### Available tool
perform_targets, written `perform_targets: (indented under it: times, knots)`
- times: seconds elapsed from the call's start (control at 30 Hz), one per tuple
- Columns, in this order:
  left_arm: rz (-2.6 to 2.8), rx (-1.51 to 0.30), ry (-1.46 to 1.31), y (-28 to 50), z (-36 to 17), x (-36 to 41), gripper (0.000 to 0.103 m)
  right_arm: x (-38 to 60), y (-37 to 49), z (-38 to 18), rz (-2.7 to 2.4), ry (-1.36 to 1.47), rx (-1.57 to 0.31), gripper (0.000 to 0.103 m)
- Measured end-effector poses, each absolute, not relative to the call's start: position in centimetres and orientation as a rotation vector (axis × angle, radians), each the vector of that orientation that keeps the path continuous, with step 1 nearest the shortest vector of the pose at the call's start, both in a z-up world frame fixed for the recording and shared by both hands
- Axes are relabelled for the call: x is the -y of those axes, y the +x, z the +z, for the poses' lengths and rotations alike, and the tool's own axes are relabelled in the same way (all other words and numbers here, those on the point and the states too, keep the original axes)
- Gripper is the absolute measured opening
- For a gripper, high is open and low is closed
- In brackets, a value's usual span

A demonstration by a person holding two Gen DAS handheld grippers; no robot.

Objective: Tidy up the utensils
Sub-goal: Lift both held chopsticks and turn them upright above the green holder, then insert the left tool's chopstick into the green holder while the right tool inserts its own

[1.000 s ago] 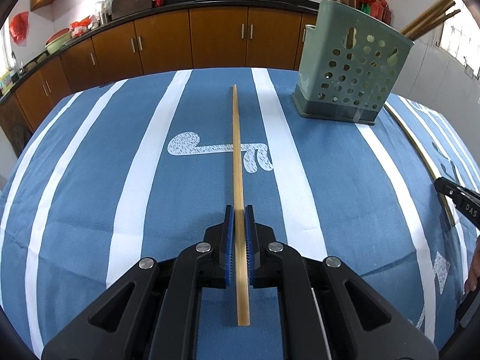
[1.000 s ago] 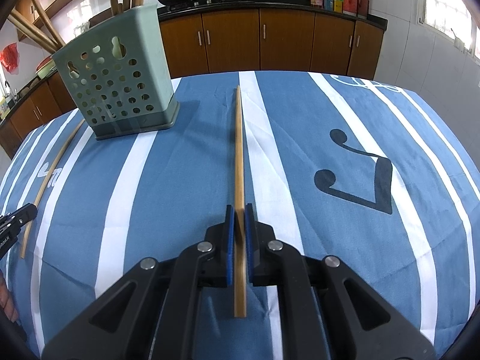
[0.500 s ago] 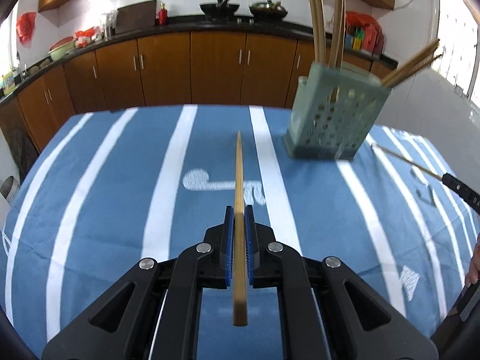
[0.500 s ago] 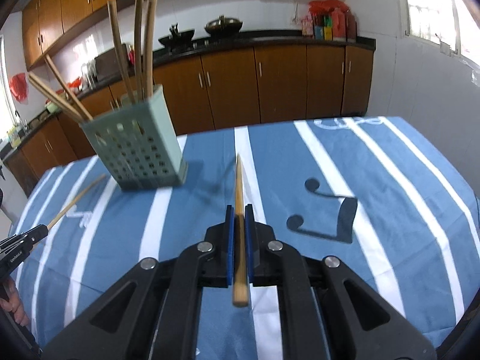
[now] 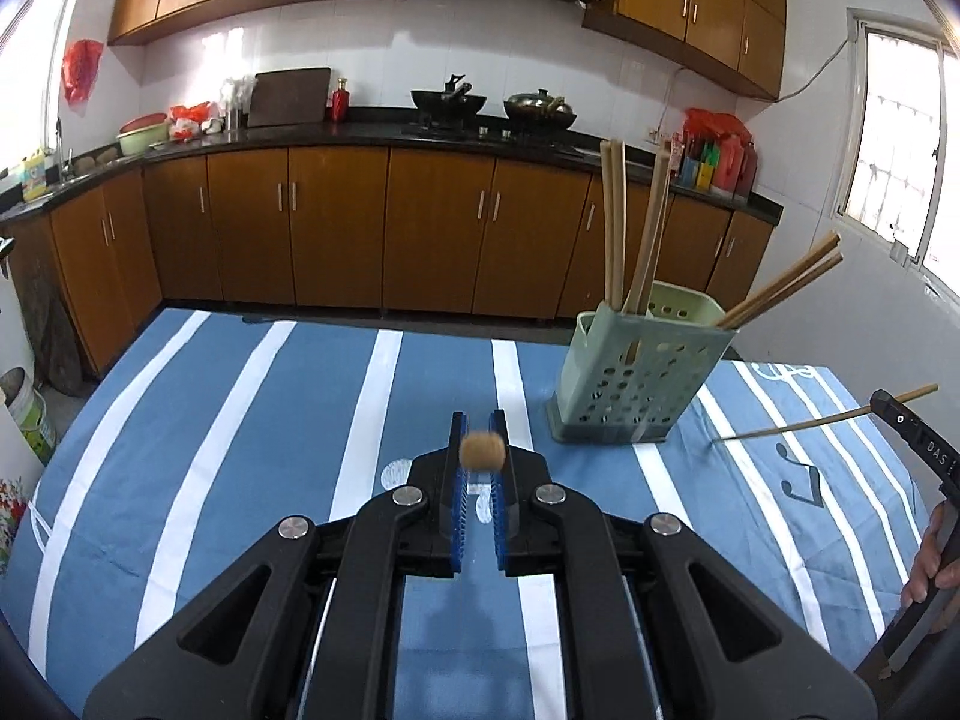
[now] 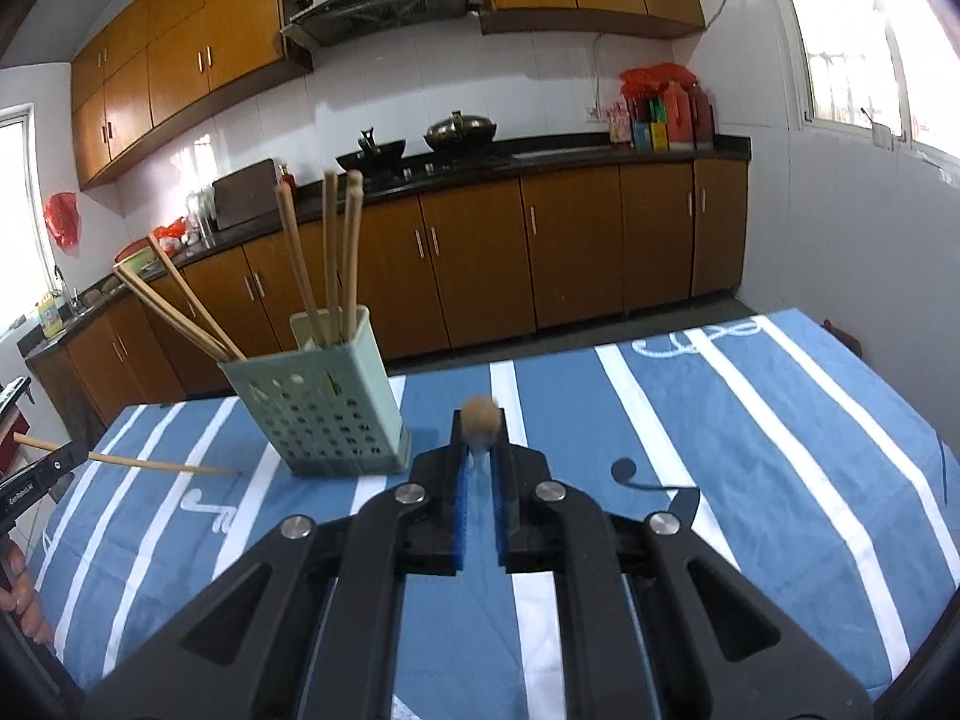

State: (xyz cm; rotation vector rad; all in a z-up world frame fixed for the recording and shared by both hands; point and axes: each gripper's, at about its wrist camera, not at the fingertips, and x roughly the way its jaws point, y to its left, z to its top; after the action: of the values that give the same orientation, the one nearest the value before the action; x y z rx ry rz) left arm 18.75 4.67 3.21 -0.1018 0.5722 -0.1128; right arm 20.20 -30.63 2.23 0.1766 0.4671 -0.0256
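My left gripper (image 5: 479, 450) is shut on a wooden chopstick (image 5: 480, 450) that I see end-on, pointing along the fingers. My right gripper (image 6: 479, 420) is shut on another chopstick (image 6: 479, 416), also end-on. Each gripper shows in the other's view with its chopstick slanting down toward the table: the right one (image 5: 798, 423) at the right edge, the left one (image 6: 156, 465) at the left edge. The pale green perforated holder (image 5: 642, 378) stands on the blue striped tablecloth (image 5: 252, 420) with several chopsticks (image 5: 615, 228) in it; it also shows in the right wrist view (image 6: 324, 396).
Wooden kitchen cabinets (image 5: 336, 228) and a black counter with woks run behind the table. A bucket (image 5: 27, 414) stands on the floor at the left. The table's far edge (image 5: 360, 318) lies beyond the holder.
Both grippers have lifted their chopsticks off the table and tilted up, so the sticks now show end-on. The holder now sits lower and farther away in both views.
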Motion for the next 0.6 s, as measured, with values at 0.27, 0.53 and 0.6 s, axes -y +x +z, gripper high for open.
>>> perform_targets:
  times: [0.27,0.53,0.6]
  knots:
    - [-0.175,-0.501,-0.085,18.0,7.0,-3.9,0.007,30.5,19.3,7.2,0.041,0.186,-0.384,0.008]
    - [-0.272,-0.407,-0.087,17.3,11.7,-2.1,0.007,29.9,17.9,13.1,0.201,0.268,-0.277,0.008]
    - [-0.3,-0.384,-0.101,17.4,12.8,-1.4,0.007,29.5,17.7,14.3,0.216,0.27,-0.237,0.008]
